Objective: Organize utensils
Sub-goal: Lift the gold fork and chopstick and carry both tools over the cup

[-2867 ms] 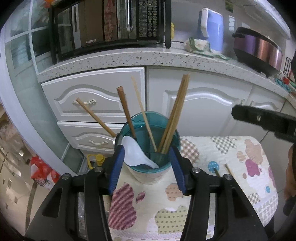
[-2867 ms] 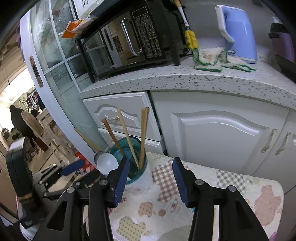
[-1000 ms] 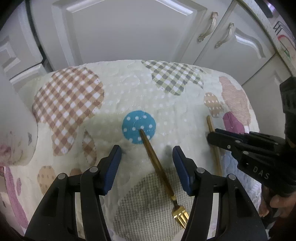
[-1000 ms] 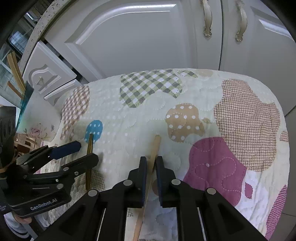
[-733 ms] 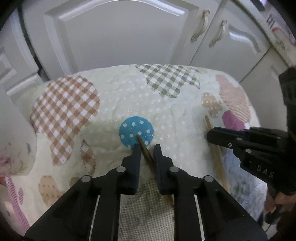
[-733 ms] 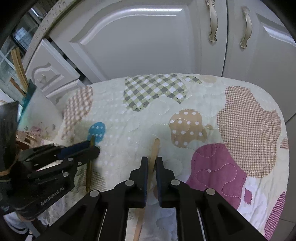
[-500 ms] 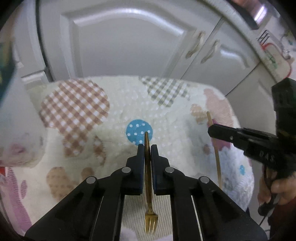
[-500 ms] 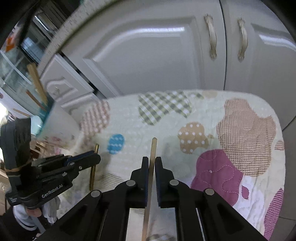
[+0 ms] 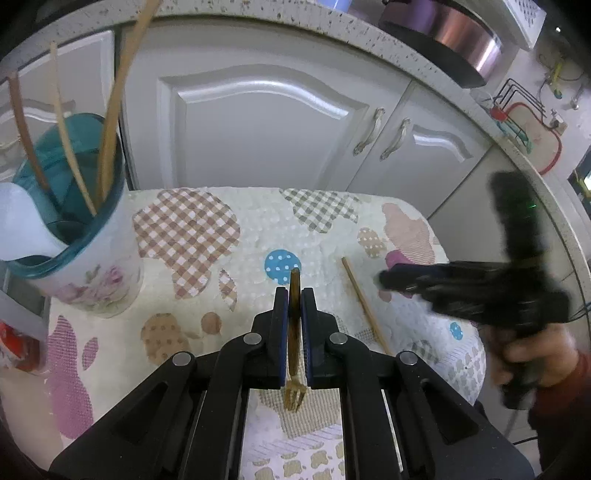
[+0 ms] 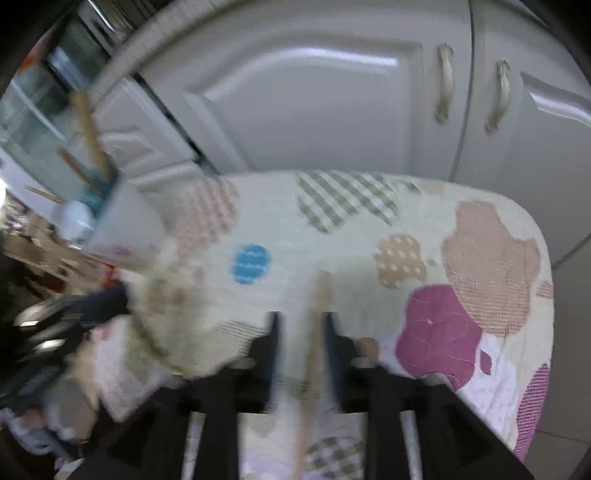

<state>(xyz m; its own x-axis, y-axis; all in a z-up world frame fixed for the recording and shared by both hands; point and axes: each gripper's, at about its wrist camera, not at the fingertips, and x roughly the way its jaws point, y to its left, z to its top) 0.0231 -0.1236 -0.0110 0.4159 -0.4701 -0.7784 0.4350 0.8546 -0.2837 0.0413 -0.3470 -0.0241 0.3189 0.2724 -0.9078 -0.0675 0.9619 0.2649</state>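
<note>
My left gripper (image 9: 294,295) is shut on a gold fork (image 9: 294,332), handle forward and tines toward the camera, held above the patterned cloth (image 9: 184,229). A teal-rimmed floral cup (image 9: 79,258) at the left holds several chopsticks and a white spoon. A wooden chopstick (image 9: 364,302) lies on the cloth to the right, next to my right gripper (image 9: 384,280). In the blurred right wrist view, my right gripper (image 10: 301,321) has its jaws apart, with the chopstick (image 10: 316,343) against the right finger; the cup (image 10: 122,225) is at the left.
White cabinet doors with handles (image 9: 380,136) stand behind the table. A speckled countertop (image 9: 332,29) carries a purple cooker (image 9: 454,40). The cloth's right edge (image 10: 543,295) drops off to the floor.
My left gripper closed on the fork and lifted it, turning toward the cup. My right gripper, shut on the chopstick before, now shows its jaws apart and the view is blurred by motion.
</note>
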